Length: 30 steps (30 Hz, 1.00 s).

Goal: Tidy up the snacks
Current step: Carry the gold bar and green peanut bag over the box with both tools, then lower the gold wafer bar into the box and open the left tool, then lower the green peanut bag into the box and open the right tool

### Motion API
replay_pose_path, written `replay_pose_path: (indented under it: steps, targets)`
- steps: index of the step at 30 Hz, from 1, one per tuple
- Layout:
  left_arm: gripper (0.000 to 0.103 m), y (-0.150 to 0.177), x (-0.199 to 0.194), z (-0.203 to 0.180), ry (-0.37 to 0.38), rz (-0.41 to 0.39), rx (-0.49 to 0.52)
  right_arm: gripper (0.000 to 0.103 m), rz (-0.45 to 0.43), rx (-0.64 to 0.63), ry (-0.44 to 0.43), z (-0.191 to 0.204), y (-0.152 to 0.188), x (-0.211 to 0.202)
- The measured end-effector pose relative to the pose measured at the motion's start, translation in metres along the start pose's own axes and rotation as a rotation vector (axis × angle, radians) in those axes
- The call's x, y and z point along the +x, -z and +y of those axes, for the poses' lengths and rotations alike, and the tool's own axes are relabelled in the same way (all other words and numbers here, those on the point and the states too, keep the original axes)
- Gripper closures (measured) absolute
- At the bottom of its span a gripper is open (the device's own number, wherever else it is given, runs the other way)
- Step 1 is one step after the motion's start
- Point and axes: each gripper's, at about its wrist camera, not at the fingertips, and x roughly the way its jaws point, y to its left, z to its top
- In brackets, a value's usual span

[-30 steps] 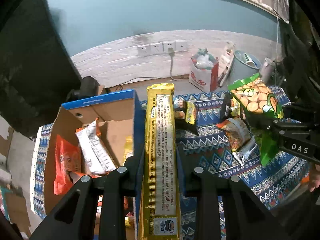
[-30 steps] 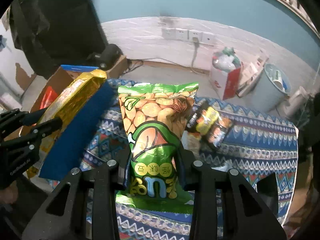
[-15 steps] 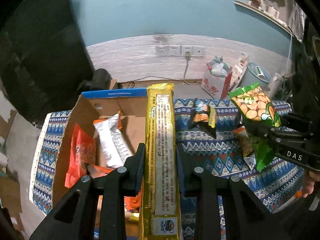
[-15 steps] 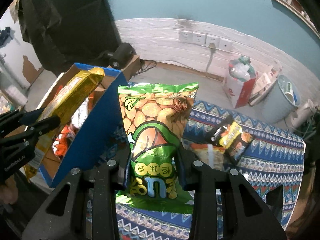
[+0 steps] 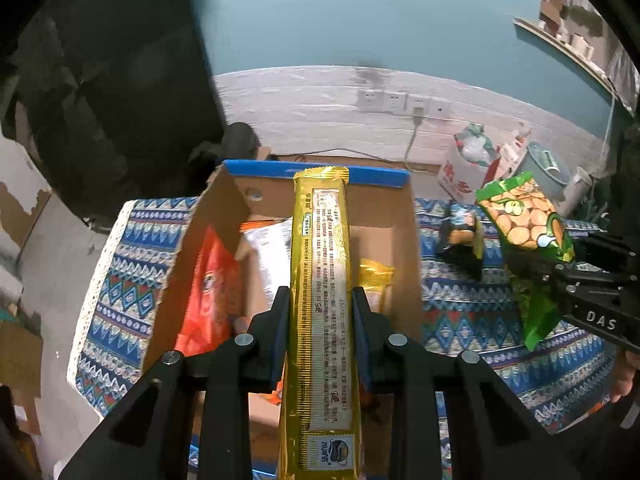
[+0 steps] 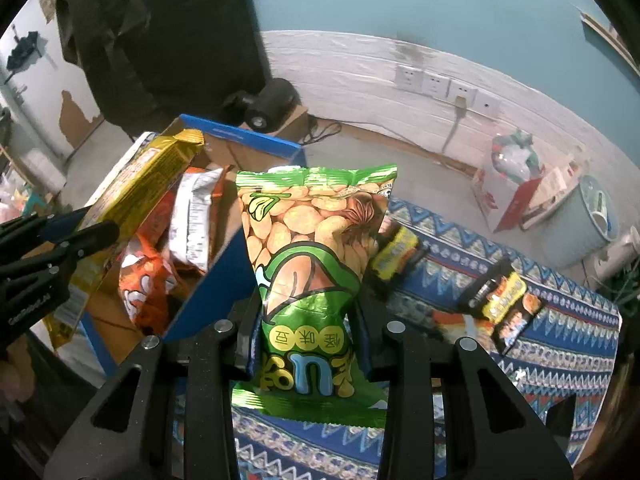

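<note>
My left gripper (image 5: 320, 312) is clamped on a long gold pack (image 5: 322, 280), both pads pressing its sides partway up, so the pack stands lengthwise between the fingers. It hangs over the open box (image 5: 320, 172), its far end reaching about to the box's blue back rim. Seen from my right wrist camera, the same gold pack (image 6: 140, 184) slants over the near left corner of the box (image 6: 240, 140), with the left gripper (image 6: 80, 236) pinching it from the left.

My right gripper (image 6: 306, 320) is shut on a green bag (image 6: 312, 248) printed with pale beans; the fingers squeeze its lower half and the top stands upright above them. It is just right of the box, over the box's blue side wall. In the left view the green bag (image 5: 524, 232) and the right gripper (image 5: 532, 276) are well right of the box, above the cloth.

Inside the box lie an orange bag (image 5: 208, 292) against the left wall, a white bag (image 5: 272, 248) beside it, and a small gold packet (image 5: 374, 280) toward the right wall.

The box sits on a blue patterned cloth (image 5: 124, 280). Right of the box, on the cloth, lie black-and-yellow packets (image 6: 500, 300); one (image 5: 460, 240) lies between the box and the green bag.

Beyond the box are the floor, a white wall with sockets (image 5: 400, 102), and a bin (image 6: 596, 216) far right.
</note>
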Motion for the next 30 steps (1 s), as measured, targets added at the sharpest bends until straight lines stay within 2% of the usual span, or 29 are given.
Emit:
replay_pose_path:
  steps: [16,21,30]
  targets:
    - [0.073,0.017,0.036,0.049,-0.072,0.090,-0.079,0.069,0.008,-0.062,-0.043,0.050,-0.028,0.024]
    - [0.058,0.018,0.031,0.053,-0.096,0.080,-0.080,0.069,0.010,-0.086,-0.062,0.068,-0.036,0.030]
    - [0.053,0.020,0.027,0.057,-0.114,0.067,-0.062,0.069,0.041,-0.118,-0.097,0.096,-0.049,0.055]
